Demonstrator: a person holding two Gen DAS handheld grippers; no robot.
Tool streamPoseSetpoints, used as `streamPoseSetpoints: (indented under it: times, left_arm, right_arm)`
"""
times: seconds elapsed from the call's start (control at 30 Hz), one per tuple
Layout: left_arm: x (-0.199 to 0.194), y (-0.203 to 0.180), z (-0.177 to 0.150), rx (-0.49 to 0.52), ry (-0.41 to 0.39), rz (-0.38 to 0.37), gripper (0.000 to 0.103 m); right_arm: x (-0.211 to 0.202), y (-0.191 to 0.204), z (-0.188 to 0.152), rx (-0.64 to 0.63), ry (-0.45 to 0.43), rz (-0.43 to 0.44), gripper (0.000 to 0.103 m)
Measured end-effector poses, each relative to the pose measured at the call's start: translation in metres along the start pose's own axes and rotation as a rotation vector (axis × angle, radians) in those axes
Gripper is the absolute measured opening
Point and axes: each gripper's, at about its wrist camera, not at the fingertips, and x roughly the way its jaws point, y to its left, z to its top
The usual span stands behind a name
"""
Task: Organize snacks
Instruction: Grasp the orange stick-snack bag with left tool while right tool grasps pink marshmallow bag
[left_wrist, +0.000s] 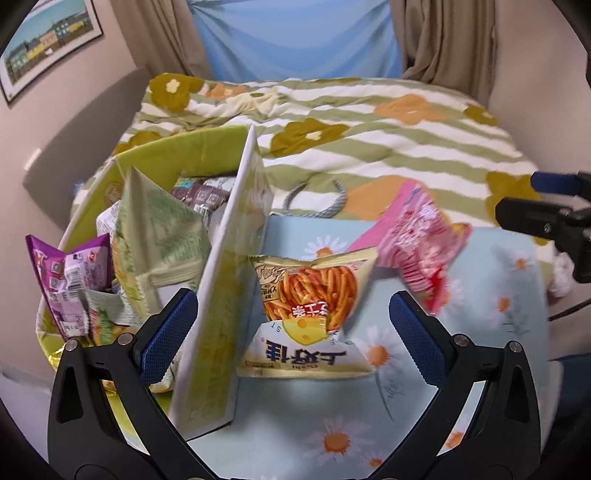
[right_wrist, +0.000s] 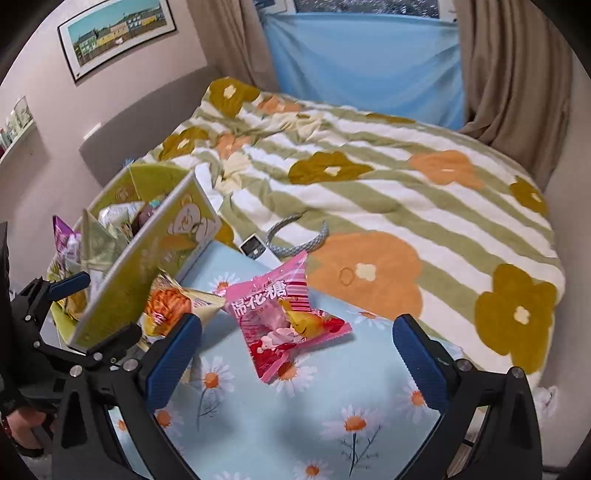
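A bedroom, with a striped flower-print quilt (right_wrist: 369, 192) spread over the bed and, at its near edge, a pale blue daisy-print cloth (right_wrist: 280, 424) that serves as my work surface.

On that cloth lie the two snacks not yet put away. The yellow bag of cheese sticks (left_wrist: 308, 310) sits between the fingers of my left gripper (left_wrist: 291, 336), leaning close beside the wall of the green storage box (left_wrist: 218, 295); I cannot tell whether bag and wall touch. The pink marshmallow bag (right_wrist: 286, 319) lies flat just beyond my right gripper (right_wrist: 297, 354), well ahead of its blue pads (right_wrist: 173, 362).

Both pairs of my fingers stand spread wide and hold nothing. In the left view one left finger (left_wrist: 168, 334) shows in front of the box wall and the other sits out over the cloth.

Inside the box, a purple packet (left_wrist: 70, 273) and pale green packets (left_wrist: 159, 236) already stand on end, so I judge the sorting well along, with these two bags left.

The step in hand looks like the pick-up of the cheese sticks. It calls for me to ease my left gripper forward around the puffy bag, close gently on its middle, lift it clear of the box wall and drop it in. The pink bag would follow with my right.
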Motion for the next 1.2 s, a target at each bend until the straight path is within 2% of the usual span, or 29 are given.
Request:
streamPoseSetpoints:
  times: [0.17, 0.27, 0.5, 0.77, 0.83, 0.9, 1.0, 1.2]
  left_arm:
    - [0.023, -0.013, -0.008, -0.001, 0.045, 0.031, 0.103]
    - [0.035, -0.026, -0.012, 0.034, 0.062, 0.057, 0.103]
    - [0.058, -0.029, -0.015, 0.009, 0.103, 0.097, 0.101]
    - [0.082, -0.034, -0.007, -0.001, 0.161, 0.084, 0.099]
    - [0.087, -0.032, -0.008, -0.009, 0.175, 0.064, 0.093]
    - [0.094, -0.030, -0.009, -0.029, 0.202, 0.042, 0.082]
    - [0.103, -0.026, -0.013, -0.051, 0.238, 0.028, 0.079]
    - [0.100, -0.028, -0.017, -0.032, 0.229, 0.020, 0.070]
  right_arm:
    - [0.025, -0.004, 0.000, -0.032, 0.032, 0.038, 0.103]
    - [0.039, -0.007, -0.003, -0.058, 0.050, 0.058, 0.103]
    - [0.059, -0.013, -0.006, -0.109, 0.079, 0.091, 0.103]
    - [0.076, -0.015, -0.004, -0.164, 0.103, 0.102, 0.103]
    - [0.079, -0.016, -0.004, -0.174, 0.107, 0.106, 0.103]
    - [0.083, -0.017, -0.003, -0.182, 0.112, 0.110, 0.103]
    - [0.087, -0.018, -0.003, -0.190, 0.118, 0.117, 0.103]
    - [0.095, -0.015, -0.005, -0.197, 0.135, 0.137, 0.103]
